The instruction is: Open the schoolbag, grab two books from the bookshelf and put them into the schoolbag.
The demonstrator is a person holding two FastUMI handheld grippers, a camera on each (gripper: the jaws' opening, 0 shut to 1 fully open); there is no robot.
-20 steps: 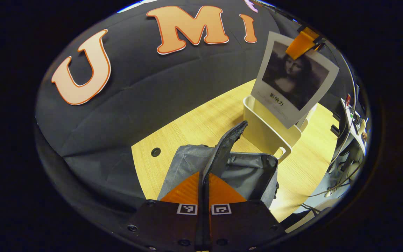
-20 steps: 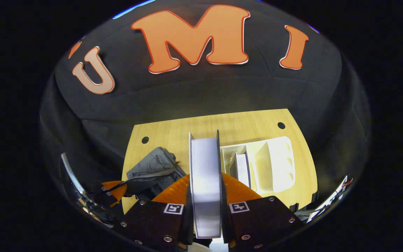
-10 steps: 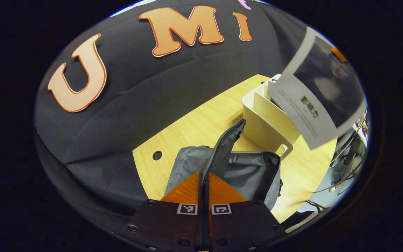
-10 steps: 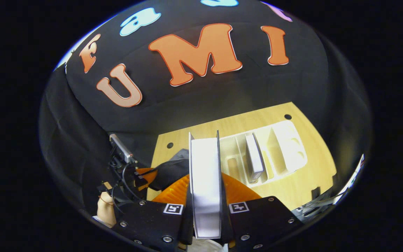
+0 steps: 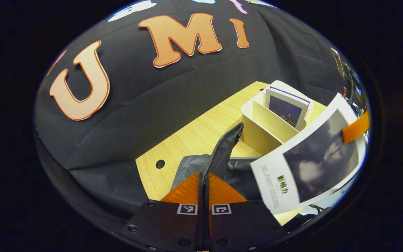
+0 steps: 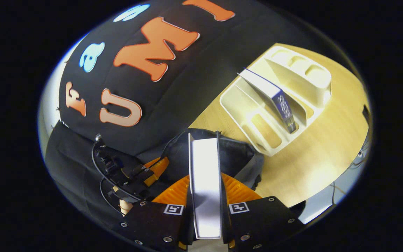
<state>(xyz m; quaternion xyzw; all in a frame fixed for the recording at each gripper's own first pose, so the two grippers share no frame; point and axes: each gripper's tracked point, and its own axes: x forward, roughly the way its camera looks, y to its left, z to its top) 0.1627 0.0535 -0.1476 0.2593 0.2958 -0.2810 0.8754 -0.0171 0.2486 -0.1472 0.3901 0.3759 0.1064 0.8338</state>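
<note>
**First book heading for the bag**

Right gripper [image 6: 205, 196] clamped on a book [image 6: 205, 182], spine-edge forward, tilted down over the open bag [image 6: 236, 157] near the table's [image 6: 310, 168] front edge. Left gripper [image 5: 204, 189] pinched shut on the bag's zipper flap [image 5: 224, 150], holding the mouth up. Best to keep that flap taut and slide the book in straight. Second book [image 6: 271, 94] waiting in the shelf [image 6: 243, 115] at the back edge.

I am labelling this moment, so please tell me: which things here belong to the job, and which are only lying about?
Belong to the job:
- schoolbag, flap pinched up by left gripper
- book with portrait cover, clamped in right gripper
- second book, standing in white bookshelf

Only lying about:
- wooden table
- cables past the table edge
</note>
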